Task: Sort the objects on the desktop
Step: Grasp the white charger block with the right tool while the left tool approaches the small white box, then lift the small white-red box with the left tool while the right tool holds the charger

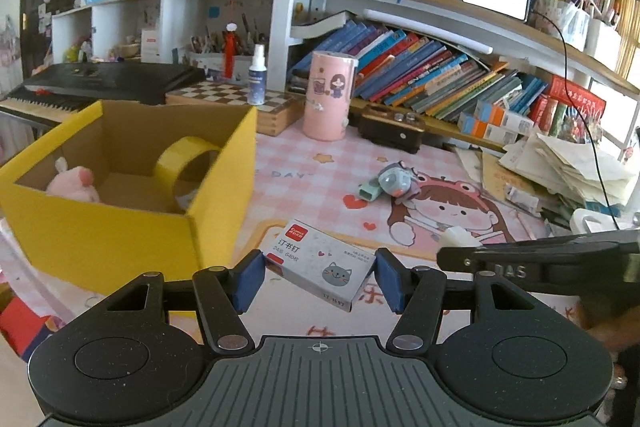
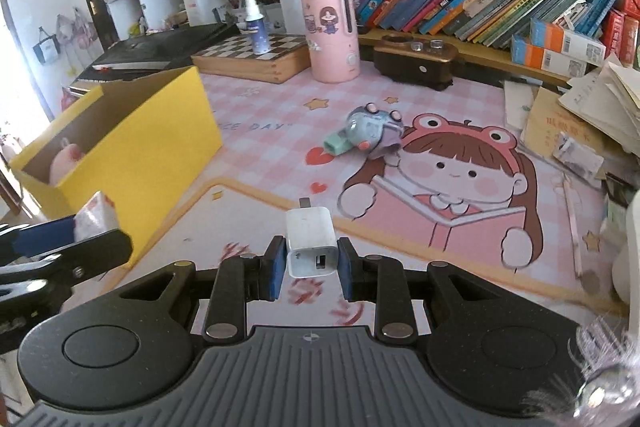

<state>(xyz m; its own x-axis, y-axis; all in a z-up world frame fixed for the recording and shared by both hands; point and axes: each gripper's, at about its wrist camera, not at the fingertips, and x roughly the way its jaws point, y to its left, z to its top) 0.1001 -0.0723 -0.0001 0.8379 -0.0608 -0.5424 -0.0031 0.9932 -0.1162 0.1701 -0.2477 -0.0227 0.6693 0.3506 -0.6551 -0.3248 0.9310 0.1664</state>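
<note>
My left gripper point(image 1: 318, 275) is shut on a white staple box point(image 1: 318, 263) with a red label and a grey cat face, held above the pink desk mat point(image 1: 304, 183). My right gripper point(image 2: 311, 261) is shut on a white USB charger plug point(image 2: 310, 241), its prong pointing away. The open yellow cardboard box point(image 1: 120, 223) stands left of both grippers; inside lie a pink plush toy point(image 1: 74, 183) and a yellow tape roll point(image 1: 180, 163). In the right wrist view the yellow box point(image 2: 132, 143) and the left gripper's staple box point(image 2: 96, 217) show at the left edge. A small blue-grey toy point(image 2: 368, 135) lies mid-mat.
A pink cylinder container point(image 1: 328, 95), a chessboard box point(image 1: 236, 103) with a spray bottle point(image 1: 256, 75), a dark wooden holder point(image 2: 416, 61) and a keyboard point(image 1: 80, 83) line the back. Leaning books point(image 2: 460, 3) fill the shelf. Loose papers point(image 1: 568, 163) pile at the right.
</note>
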